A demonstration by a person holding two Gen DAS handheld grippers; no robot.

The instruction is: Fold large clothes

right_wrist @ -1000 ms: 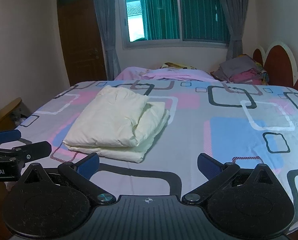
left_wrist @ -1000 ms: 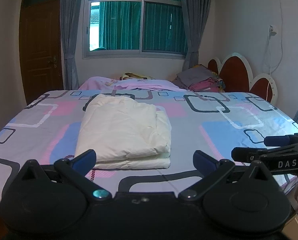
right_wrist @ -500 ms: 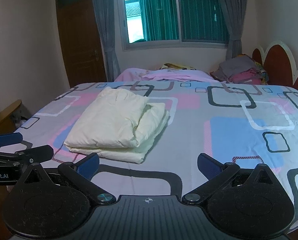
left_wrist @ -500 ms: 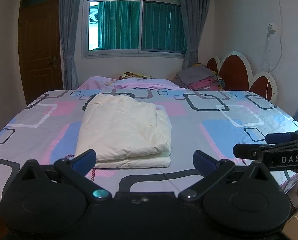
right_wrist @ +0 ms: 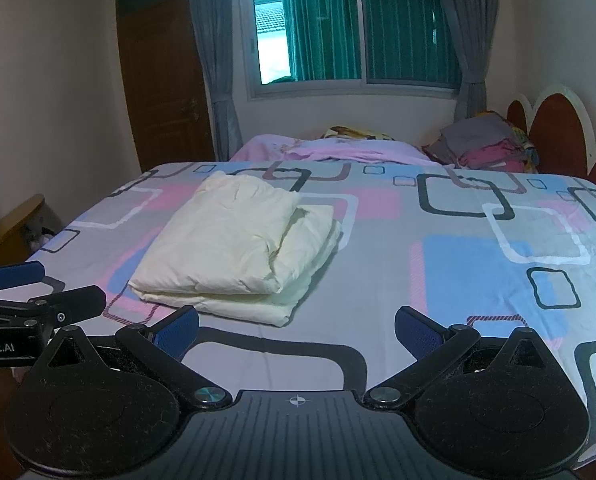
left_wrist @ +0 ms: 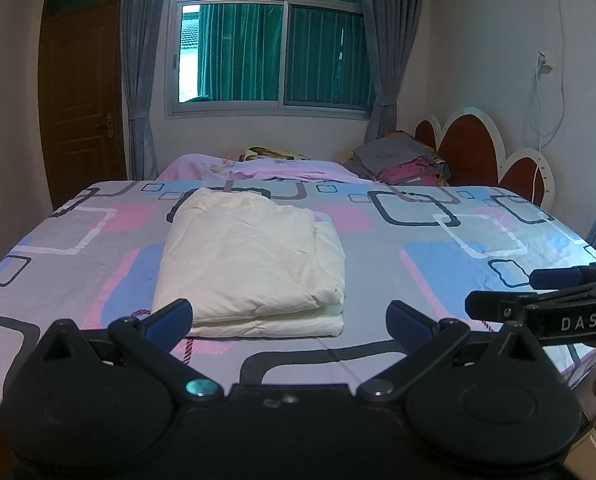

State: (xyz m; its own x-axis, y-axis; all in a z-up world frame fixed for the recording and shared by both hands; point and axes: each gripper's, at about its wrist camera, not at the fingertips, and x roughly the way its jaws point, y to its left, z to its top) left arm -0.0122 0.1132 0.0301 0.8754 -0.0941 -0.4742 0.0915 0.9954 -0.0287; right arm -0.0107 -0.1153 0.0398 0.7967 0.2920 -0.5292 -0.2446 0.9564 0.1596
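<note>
Left wrist view: the left gripper (left_wrist: 288, 316) stands with jaws spread wide and empty, as it did a second ago. The cream garment (left_wrist: 250, 264) lies folded in a compact stack on the bed (left_wrist: 477, 240), at 12 o'clock from the fingers, unmoved across the interval. Only a slight camera drift is visible — both tools hold back at the near edge. Judgement: folding appears finished, with retreat in hand.

The right gripper (right_wrist: 296, 330) is likewise parted and holds nothing; the garment sits at 11 o'clock from it. The stack's layered open edges face 3 o'clock — its fold faces the near edge. Open sheet extends from 1 to 3 o'clock. A clothes pile (right_wrist: 485, 144) occupies the far corner, well apart.
</note>
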